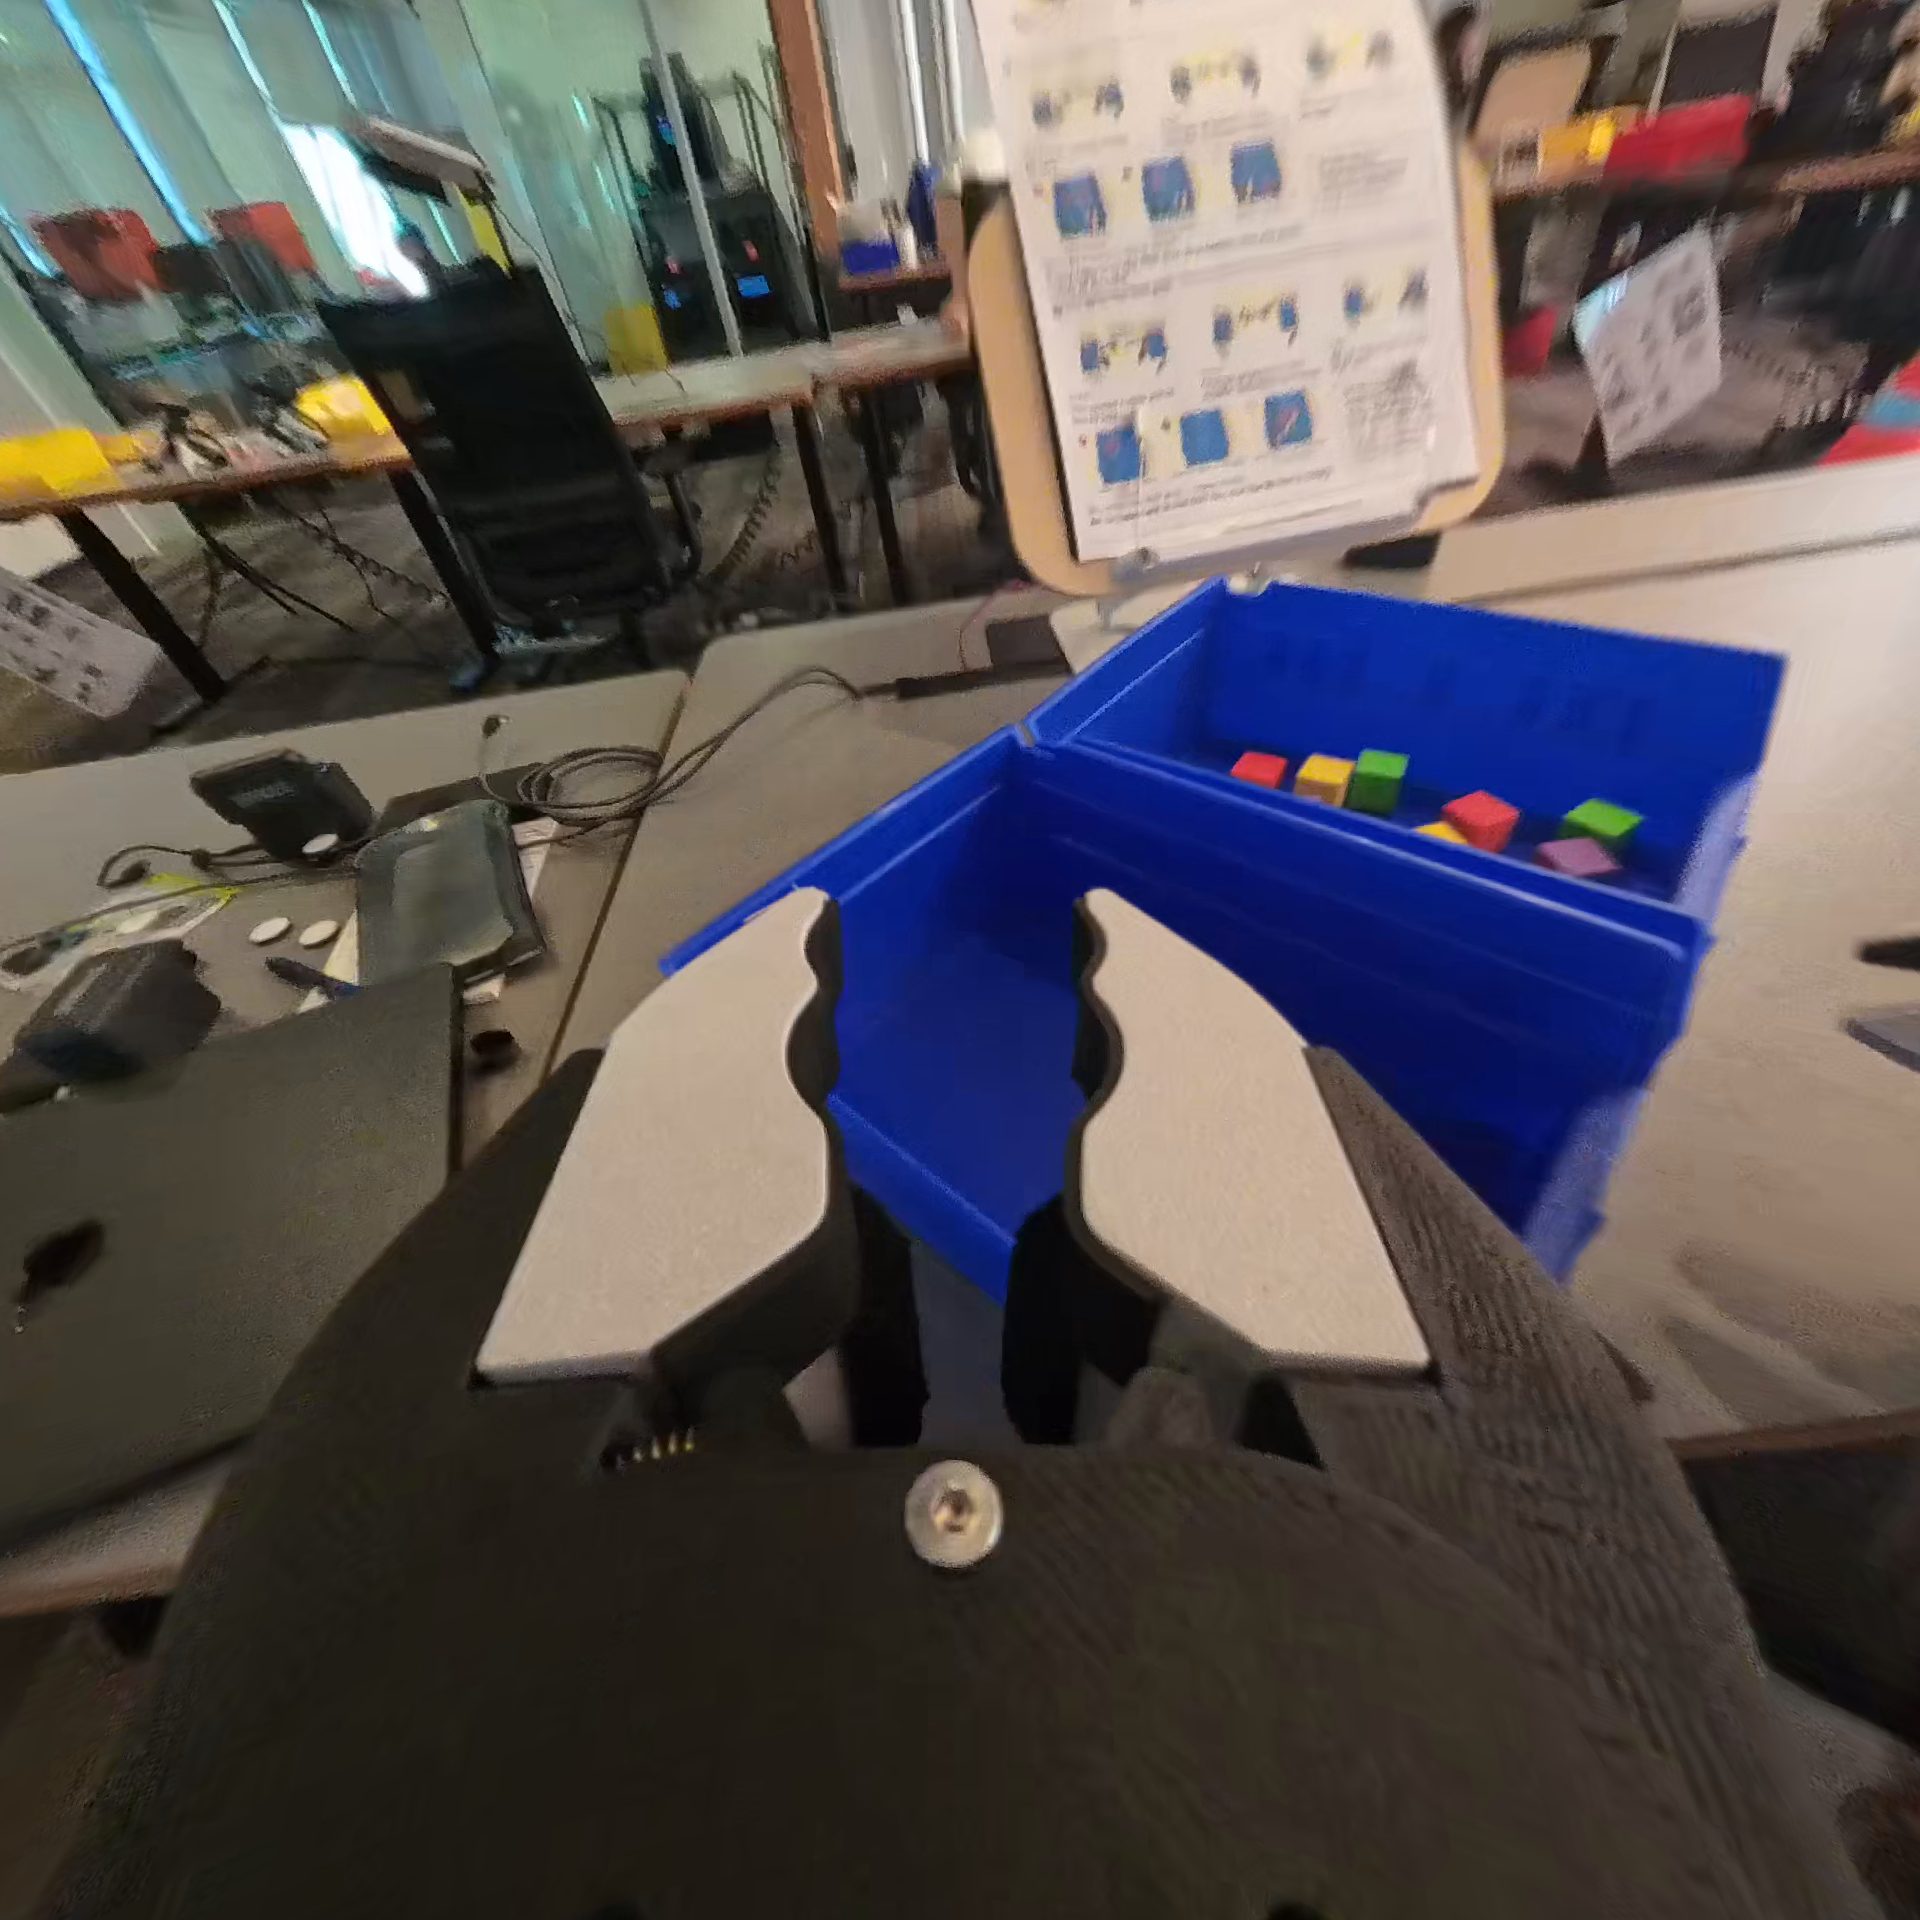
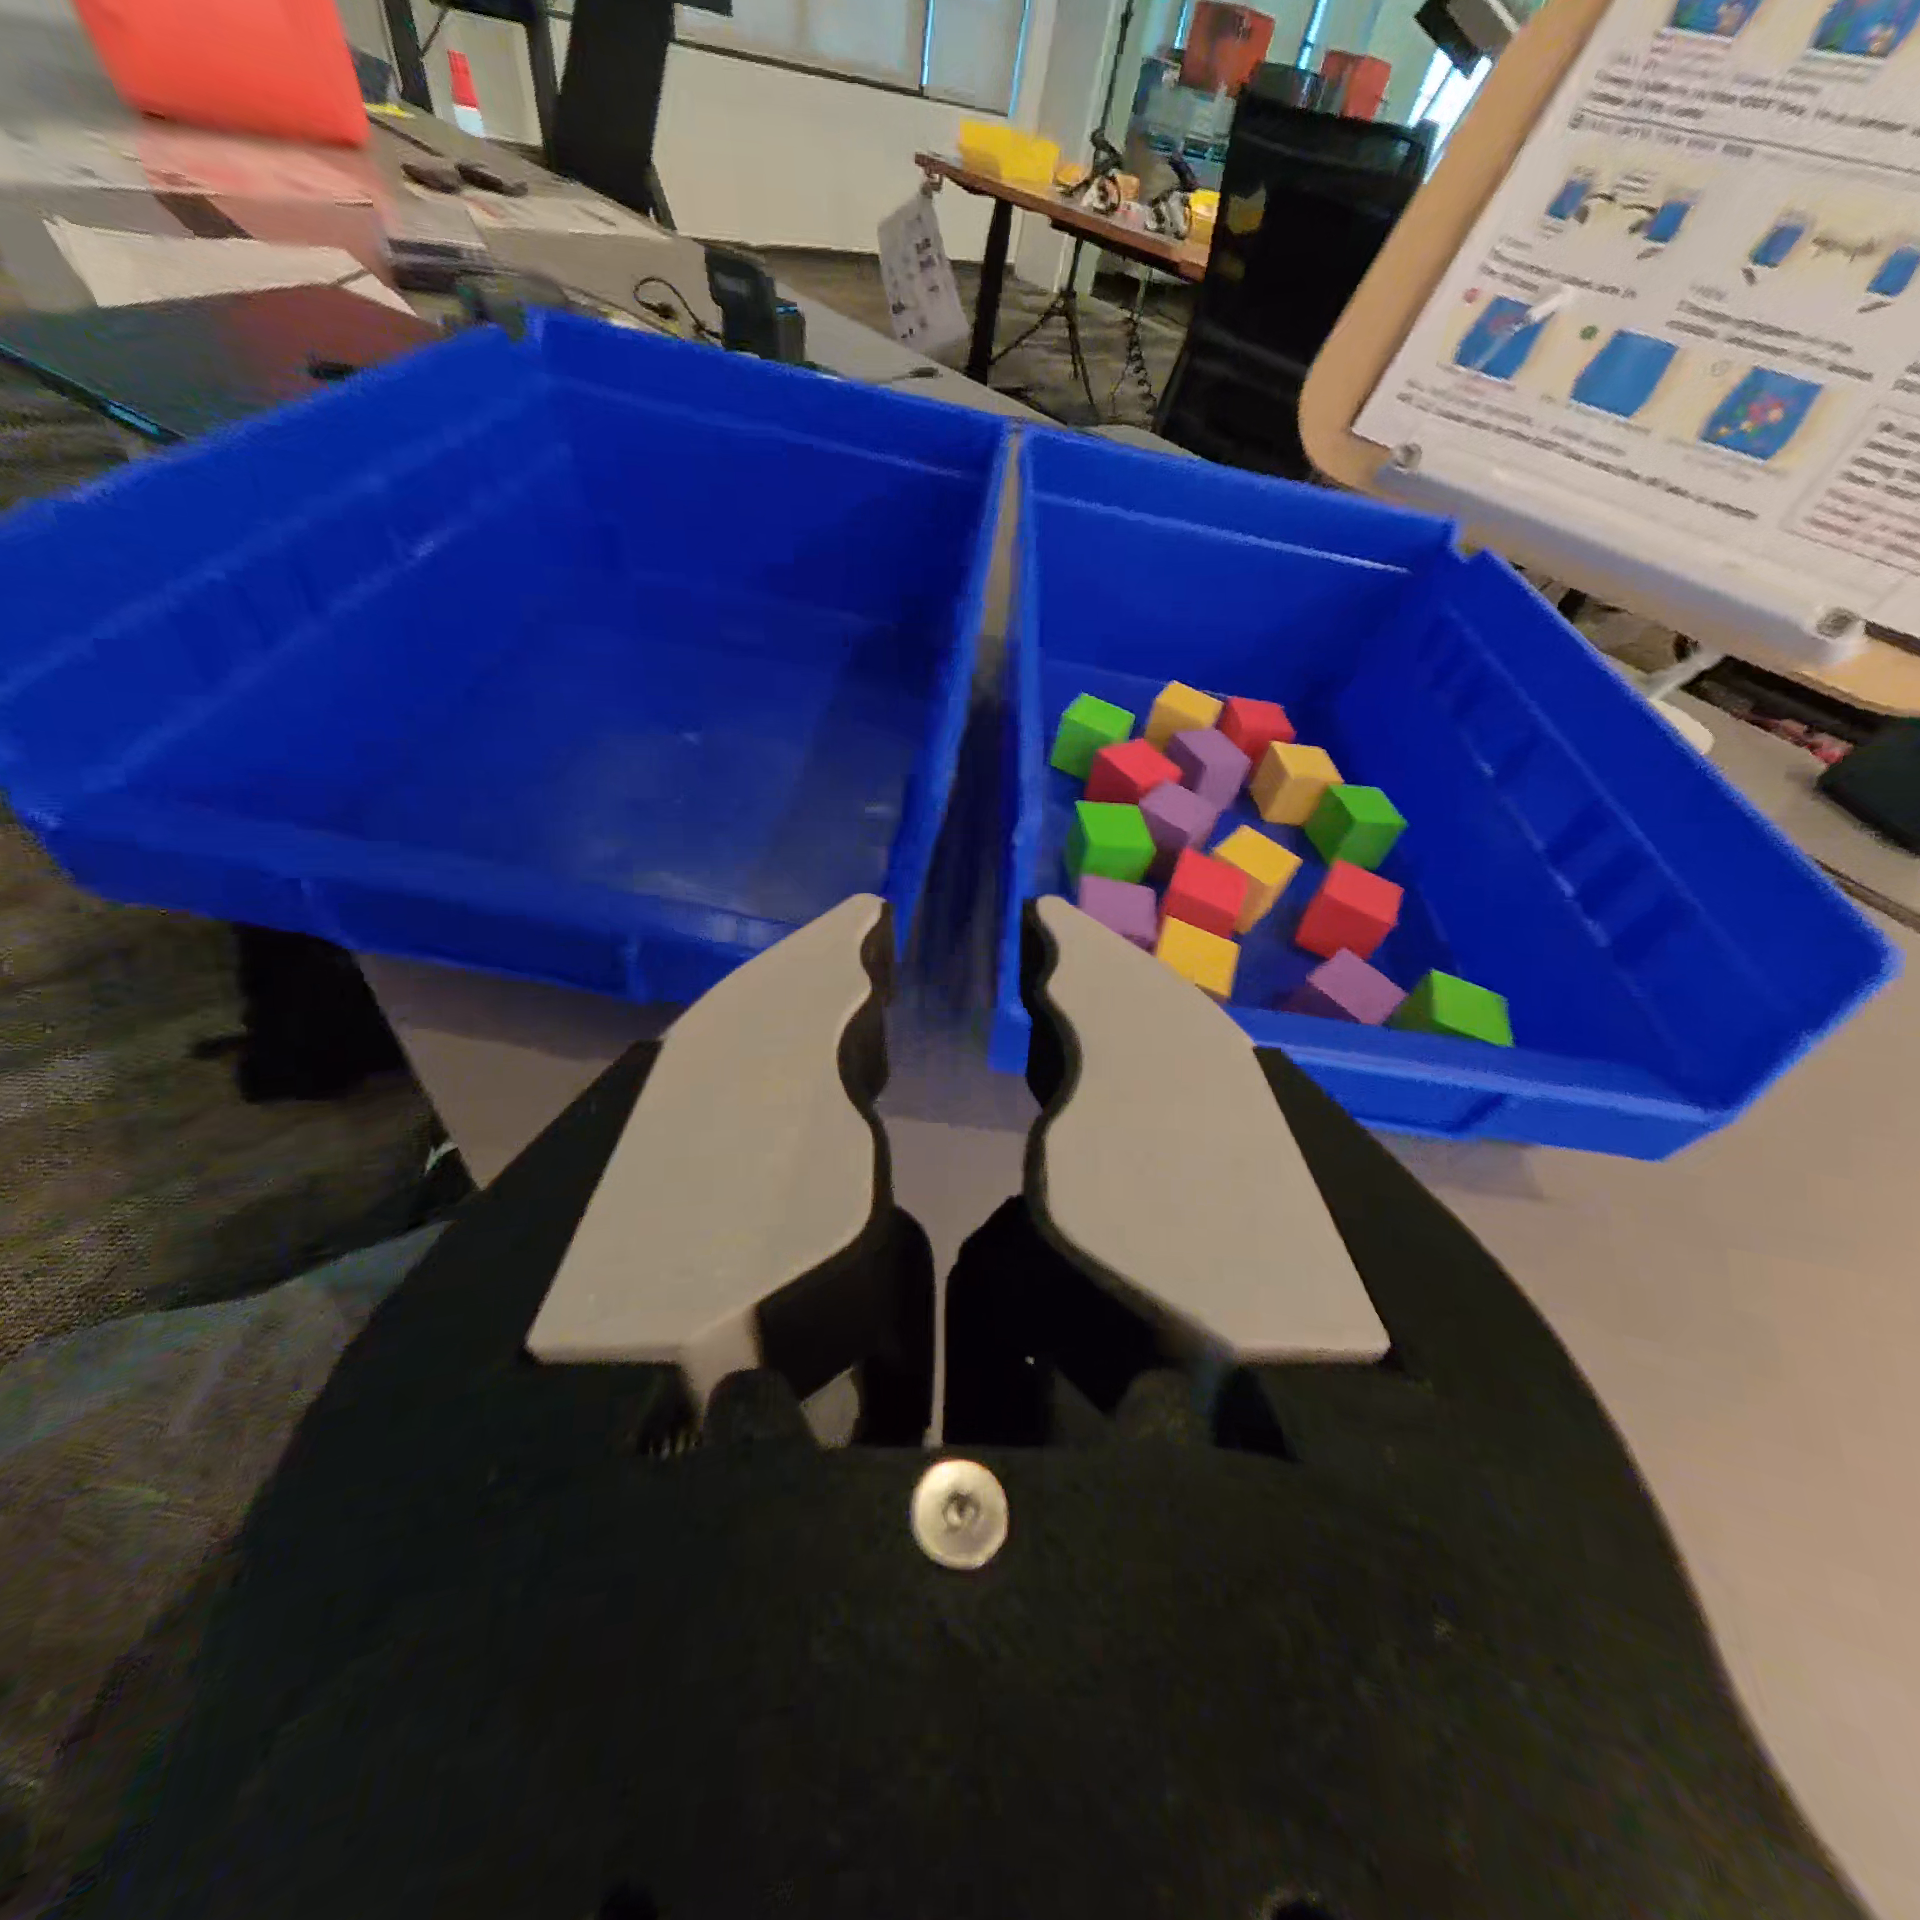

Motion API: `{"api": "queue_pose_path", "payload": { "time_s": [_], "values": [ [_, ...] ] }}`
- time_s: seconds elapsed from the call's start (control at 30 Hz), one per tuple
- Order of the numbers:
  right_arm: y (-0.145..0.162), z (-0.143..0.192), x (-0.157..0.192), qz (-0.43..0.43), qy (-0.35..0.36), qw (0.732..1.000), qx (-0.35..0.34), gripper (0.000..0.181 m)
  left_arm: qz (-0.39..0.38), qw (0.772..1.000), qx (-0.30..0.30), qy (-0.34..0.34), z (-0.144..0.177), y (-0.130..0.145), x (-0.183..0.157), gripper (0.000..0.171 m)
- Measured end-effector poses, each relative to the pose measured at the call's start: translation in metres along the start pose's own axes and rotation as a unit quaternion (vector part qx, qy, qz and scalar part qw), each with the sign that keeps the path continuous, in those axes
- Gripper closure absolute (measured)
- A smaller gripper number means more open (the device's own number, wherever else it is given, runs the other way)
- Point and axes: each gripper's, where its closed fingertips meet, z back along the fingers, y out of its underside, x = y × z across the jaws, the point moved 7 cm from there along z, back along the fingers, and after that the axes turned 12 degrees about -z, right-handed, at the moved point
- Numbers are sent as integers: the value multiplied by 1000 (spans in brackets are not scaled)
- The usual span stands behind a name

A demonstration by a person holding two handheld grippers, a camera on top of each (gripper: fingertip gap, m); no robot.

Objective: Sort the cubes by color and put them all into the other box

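Hovering apart, both grippers' wavy grey fingers (image 1: 727,1091) (image 2: 1132,1122) face glossy blue bins (image 2: 468,644).

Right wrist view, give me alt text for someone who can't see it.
An open, empty right claw hovers before two blue bins side by side: the left bin is empty, the right bin holds small coloured cubes.

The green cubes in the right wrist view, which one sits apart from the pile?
The green cube in the right-hand bin's near right corner; the other three green ones sit within the cluster.
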Motion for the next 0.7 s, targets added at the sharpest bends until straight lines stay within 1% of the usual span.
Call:
{"api": "queue_pose_path", "payload": {
  "time_s": [0.07,0.13,0.2,0.27,0.3,0.4,0.47,0.57,0.7],
  "values": [
    [2,-13,11,2,11,1000,25,160,-14,999,26,25,-39,-11,21,128],
    [10,-27,13,-20,14,999,47,158,-27,997,48,51,-80,-19,28,127],
    [15,-37,14,-45,8,997,60,156,-48,994,77,67,-119,-25,25,119],
    [16,-45,12,-49,22,996,66,156,-80,987,113,81,-156,-29,18,115],
    [16,-49,11,-48,24,996,66,158,-96,983,133,89,-173,-31,14,114],
    [14,-57,13,-43,23,996,69,165,-114,965,183,152,-217,-36,1,114],
    [14,-60,12,-37,29,997,68,171,-107,952,209,198,-237,-40,-6,114],
    [14,-60,10,-45,13,996,72,175,-104,937,245,225,-254,-42,-12,112],
    [14,-55,9,-44,-11,996,79,176,-118,935,241,232,-258,-45,-21,111]
  ]
}}
